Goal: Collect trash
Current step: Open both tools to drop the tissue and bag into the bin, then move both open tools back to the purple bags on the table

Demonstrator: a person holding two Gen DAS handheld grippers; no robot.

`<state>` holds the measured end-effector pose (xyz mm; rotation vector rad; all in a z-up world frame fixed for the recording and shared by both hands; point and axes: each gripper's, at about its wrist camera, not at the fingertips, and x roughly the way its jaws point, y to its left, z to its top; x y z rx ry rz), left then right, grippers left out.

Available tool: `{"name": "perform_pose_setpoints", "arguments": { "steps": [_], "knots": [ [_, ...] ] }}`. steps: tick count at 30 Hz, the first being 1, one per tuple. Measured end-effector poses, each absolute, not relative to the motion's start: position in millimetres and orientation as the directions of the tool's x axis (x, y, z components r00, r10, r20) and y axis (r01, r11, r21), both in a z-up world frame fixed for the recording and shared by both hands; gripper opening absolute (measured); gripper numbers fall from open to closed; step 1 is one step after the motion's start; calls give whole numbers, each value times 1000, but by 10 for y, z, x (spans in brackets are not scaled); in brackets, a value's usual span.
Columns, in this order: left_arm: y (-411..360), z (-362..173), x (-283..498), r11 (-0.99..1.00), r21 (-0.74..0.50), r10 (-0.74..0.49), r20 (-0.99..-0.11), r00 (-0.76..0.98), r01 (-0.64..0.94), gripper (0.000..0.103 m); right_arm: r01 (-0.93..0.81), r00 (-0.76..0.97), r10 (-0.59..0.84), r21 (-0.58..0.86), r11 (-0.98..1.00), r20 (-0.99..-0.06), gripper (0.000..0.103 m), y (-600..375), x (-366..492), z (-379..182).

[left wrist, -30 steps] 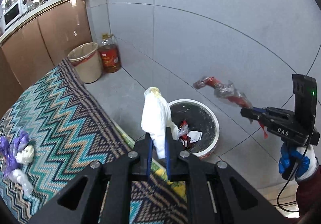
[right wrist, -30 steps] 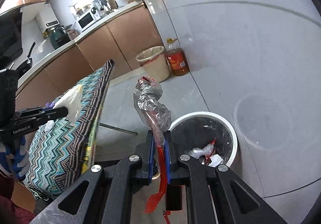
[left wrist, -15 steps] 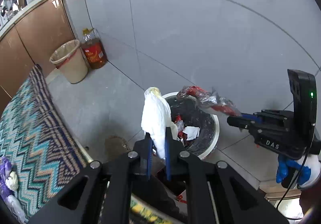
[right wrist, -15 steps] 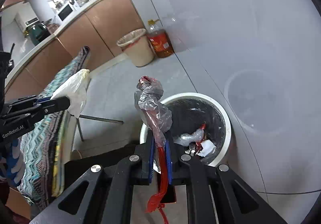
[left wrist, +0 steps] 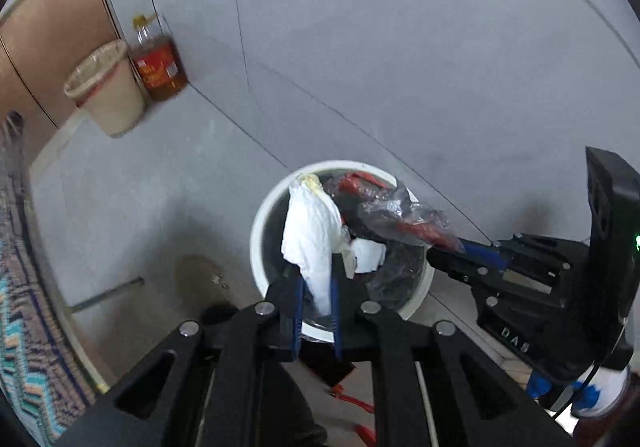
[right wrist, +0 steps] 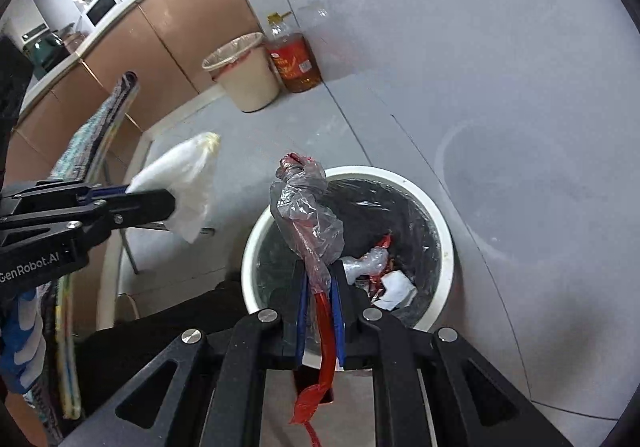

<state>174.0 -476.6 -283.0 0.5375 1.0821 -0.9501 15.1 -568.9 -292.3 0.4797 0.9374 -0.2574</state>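
Note:
A white round trash bin (left wrist: 256,239) with a black liner stands on the grey floor and holds scraps. My left gripper (left wrist: 316,271) is shut on a crumpled white wad (left wrist: 310,223), which hangs over the bin's near left rim. From the right comes my right gripper (left wrist: 444,247), shut on a clear and red plastic wrapper (left wrist: 400,213) that reaches over the bin's mouth. In the right wrist view, the right gripper (right wrist: 320,271) pinches the wrapper (right wrist: 308,215) above the bin (right wrist: 444,231). The left gripper (right wrist: 160,203) holds the white wad (right wrist: 184,183) left of it.
A beige waste basket (left wrist: 108,95) and an oil bottle (left wrist: 158,67) stand against the wall at the back left. A table with a zigzag cloth (left wrist: 24,307) lies at the left. Brown cabinets (right wrist: 180,19) run behind. A blue and white gloved hand (right wrist: 20,335) holds the left gripper.
Both grippers have sunk and tilted down toward the white bin. The left one moved off the table to the bin's rim, and the right one brought its wrapper over the opening.

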Motion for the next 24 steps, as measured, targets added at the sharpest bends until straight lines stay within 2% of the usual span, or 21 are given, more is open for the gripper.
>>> {"name": "perform_pose_setpoints", "arguments": {
  "steps": [3,5,7,9,15,24],
  "knots": [
    [-4848,-2985,1799,524,-108,-357,-928,103,845,17,427,547,-14,265,865,-837,14,-5736,165,-3012],
    [-4875,-3049,1837,528,-144,-362,-930,68,837,33,433,532,-24,248,866,-846,22,-5758,185,-3054],
    [-4889,-3081,1884,536,-162,-368,-928,57,828,42,440,519,-35,232,867,-854,27,-5785,195,-3074],
    [-4870,-3080,1904,539,-193,-383,-923,35,820,42,446,511,-48,218,868,-858,32,-5795,197,-3075],
    [-4676,-2902,1977,546,-236,-438,-898,34,804,42,456,518,-56,220,863,-853,33,-5761,139,-2996],
    [-3964,-2308,1895,594,-189,-514,-837,188,782,42,423,597,-75,234,875,-799,35,-5570,51,-2497]
  ]
}}
